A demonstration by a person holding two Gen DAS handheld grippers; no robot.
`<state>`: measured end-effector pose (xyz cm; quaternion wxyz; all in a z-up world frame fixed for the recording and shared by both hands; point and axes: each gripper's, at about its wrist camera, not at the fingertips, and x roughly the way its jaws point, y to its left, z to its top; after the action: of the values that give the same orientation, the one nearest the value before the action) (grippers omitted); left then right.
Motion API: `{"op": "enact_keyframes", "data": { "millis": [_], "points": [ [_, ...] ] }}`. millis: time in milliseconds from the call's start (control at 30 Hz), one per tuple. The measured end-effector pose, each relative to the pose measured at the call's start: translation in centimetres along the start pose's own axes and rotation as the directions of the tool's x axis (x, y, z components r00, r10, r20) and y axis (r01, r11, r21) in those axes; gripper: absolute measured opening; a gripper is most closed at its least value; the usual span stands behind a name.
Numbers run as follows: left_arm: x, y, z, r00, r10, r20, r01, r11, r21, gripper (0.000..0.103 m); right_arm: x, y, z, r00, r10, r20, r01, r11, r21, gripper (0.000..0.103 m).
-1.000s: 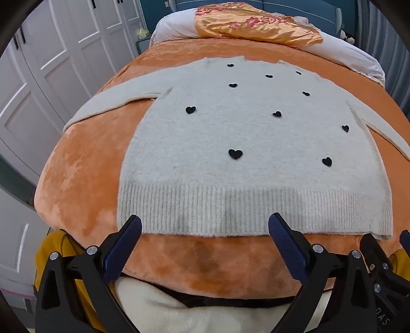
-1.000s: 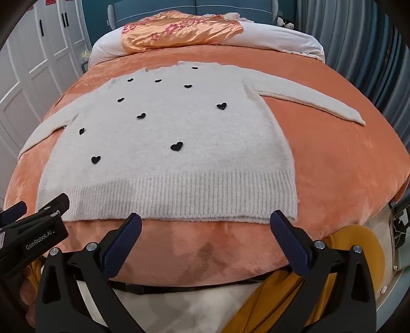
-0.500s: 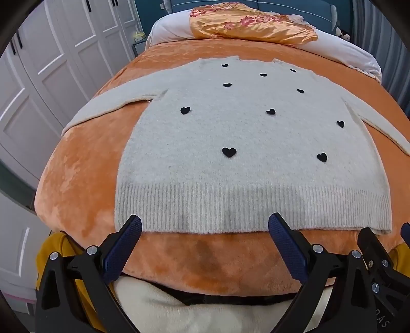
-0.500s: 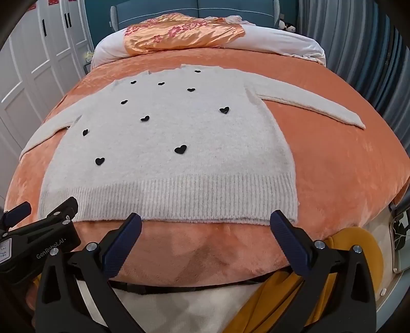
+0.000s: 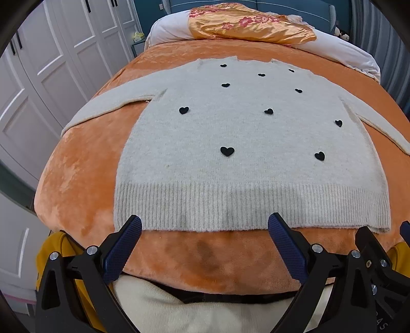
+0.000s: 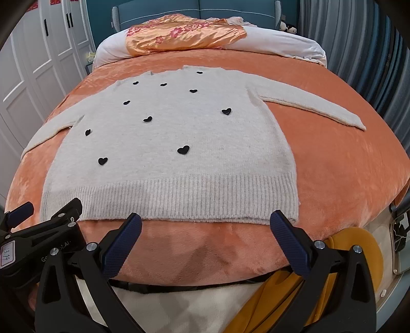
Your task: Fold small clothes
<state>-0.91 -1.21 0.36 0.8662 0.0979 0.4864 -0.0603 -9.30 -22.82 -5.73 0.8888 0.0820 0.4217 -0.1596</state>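
Observation:
A light grey knitted sweater point(image 5: 246, 143) point(image 6: 179, 138) with small black hearts lies flat and face up on an orange bedspread point(image 5: 77, 164) point(image 6: 346, 164), sleeves spread to both sides. Its ribbed hem point(image 5: 251, 207) point(image 6: 179, 199) faces me. My left gripper point(image 5: 205, 225) hovers open just short of the hem's left half, nothing between its blue pads. My right gripper point(image 6: 206, 224) is open too, just before the hem's right half. The left gripper's body point(image 6: 41, 230) shows at the right wrist view's left edge.
An orange flowered pillow point(image 5: 246, 24) and a white duvet point(image 6: 282, 43) lie at the head of the bed. White wardrobe doors point(image 5: 51, 64) stand to the left, grey curtains point(image 6: 358, 51) to the right. A yellow garment point(image 6: 353, 251) is below the bed's near edge.
Both grippers have crept forward toward the hem, so the sweater looks slightly larger and nearer. Both stay open and the sweater has not moved.

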Motion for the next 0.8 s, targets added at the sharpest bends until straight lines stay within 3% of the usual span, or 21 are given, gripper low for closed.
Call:
{"op": "enact_keyframes", "data": {
  "millis": [800],
  "points": [
    [-0.06,0.26,-0.04,1.0,0.001,0.002,-0.001,1.0,0.002,0.095,-0.24,0.23,0.11,1.0,-0.003,0.002,0.003,1.0,-0.004,0.098]
  ]
}}
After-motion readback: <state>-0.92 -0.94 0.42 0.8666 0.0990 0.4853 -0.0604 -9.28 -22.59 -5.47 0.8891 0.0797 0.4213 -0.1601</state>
